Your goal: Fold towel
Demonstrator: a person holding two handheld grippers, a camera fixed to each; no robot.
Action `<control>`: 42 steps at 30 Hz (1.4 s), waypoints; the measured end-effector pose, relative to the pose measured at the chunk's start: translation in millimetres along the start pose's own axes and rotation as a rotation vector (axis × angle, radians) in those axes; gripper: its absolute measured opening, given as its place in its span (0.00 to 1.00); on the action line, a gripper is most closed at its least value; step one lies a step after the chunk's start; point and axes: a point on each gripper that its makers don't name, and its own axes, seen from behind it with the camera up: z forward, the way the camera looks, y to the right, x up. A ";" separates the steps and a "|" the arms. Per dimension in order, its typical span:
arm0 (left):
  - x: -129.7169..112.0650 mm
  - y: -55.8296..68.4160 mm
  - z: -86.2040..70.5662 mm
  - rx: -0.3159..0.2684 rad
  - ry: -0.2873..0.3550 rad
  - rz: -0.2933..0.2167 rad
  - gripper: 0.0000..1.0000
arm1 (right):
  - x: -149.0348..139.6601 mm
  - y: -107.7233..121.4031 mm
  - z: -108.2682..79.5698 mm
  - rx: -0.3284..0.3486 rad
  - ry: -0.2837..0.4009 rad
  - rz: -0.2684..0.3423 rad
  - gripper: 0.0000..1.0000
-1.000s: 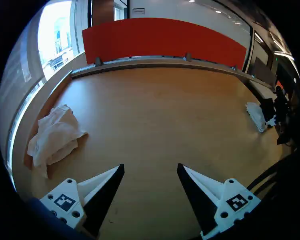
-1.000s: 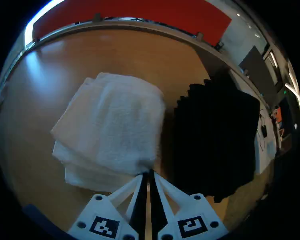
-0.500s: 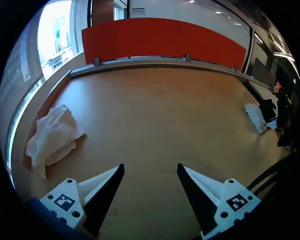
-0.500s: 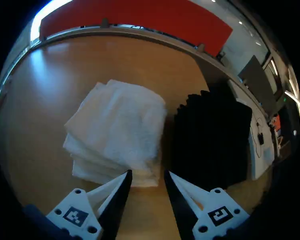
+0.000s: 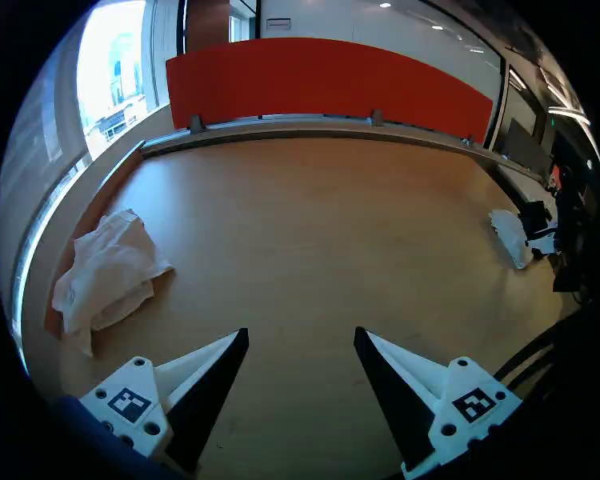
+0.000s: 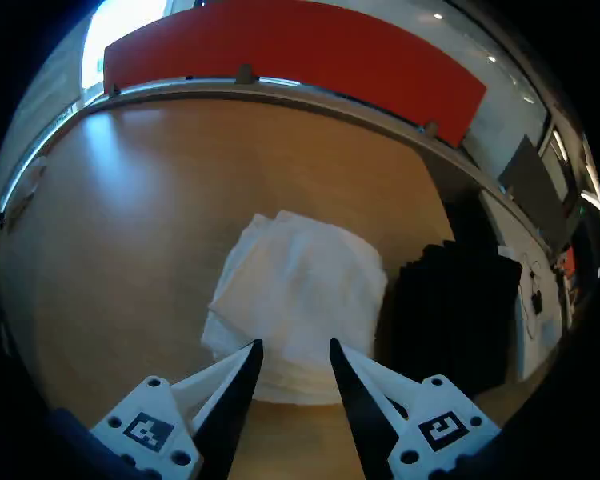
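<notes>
A folded white towel (image 6: 300,300) lies in a neat stack on the wooden table, just beyond my right gripper (image 6: 294,354), which is open and holds nothing. The same folded towel (image 5: 510,237) appears far right in the left gripper view, with the right gripper (image 5: 544,240) seen small beside it. A crumpled white towel (image 5: 108,272) lies at the table's left edge. My left gripper (image 5: 300,340) hovers open over bare table, well to the right of the crumpled towel.
A red partition (image 5: 324,80) runs along the table's far edge behind a grey rail (image 5: 300,128). A black ribbed object (image 6: 460,320) sits right of the folded towel. Windows (image 5: 108,72) are at the left. Dark equipment (image 5: 568,216) stands at the far right.
My right gripper went from shut at the folded towel's edge to open, then drew back and up, leaving the towel on the table. The left gripper stayed nearly still.
</notes>
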 end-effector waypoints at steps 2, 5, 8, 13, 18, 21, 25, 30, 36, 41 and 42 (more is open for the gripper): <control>-0.6 -1.3 -1.0 0.003 0.001 -0.002 0.98 | 6.7 -10.7 1.9 0.017 0.011 -0.005 0.64; -1.9 -3.9 -2.0 0.007 0.001 -0.008 0.98 | 15.3 -27.4 4.7 0.043 0.025 -0.010 0.64; -2.6 -6.4 -2.9 0.012 0.002 -0.014 0.98 | 22.7 -43.4 6.7 0.069 0.037 -0.017 0.64; -3.9 -9.4 -4.0 0.017 0.003 -0.020 0.98 | 26.1 -59.0 10.3 0.094 0.034 -0.038 0.61; -4.6 -10.3 -4.4 0.018 0.003 -0.023 0.98 | 25.2 -58.9 13.6 0.092 0.023 -0.038 0.33; -5.2 -10.1 -4.1 0.018 0.002 -0.025 0.98 | 25.0 -58.2 15.2 0.092 0.020 -0.031 0.28; -4.9 -9.7 -4.0 0.018 0.003 -0.022 0.98 | 24.5 -58.0 16.5 0.093 0.017 -0.029 0.26; -3.8 -9.0 -4.2 0.017 0.005 -0.019 0.98 | 23.2 -58.8 17.8 0.093 0.015 -0.043 0.09; -2.9 -8.5 -3.7 0.016 0.005 -0.019 0.98 | 23.5 -61.3 15.7 0.102 0.024 -0.046 0.06; -2.5 -7.7 -3.4 0.016 0.005 -0.016 0.98 | 20.5 -62.6 12.7 0.112 0.024 -0.044 0.06; -2.4 -7.5 -3.4 0.016 0.006 -0.016 0.98 | 19.3 -62.8 12.4 0.114 0.022 -0.043 0.06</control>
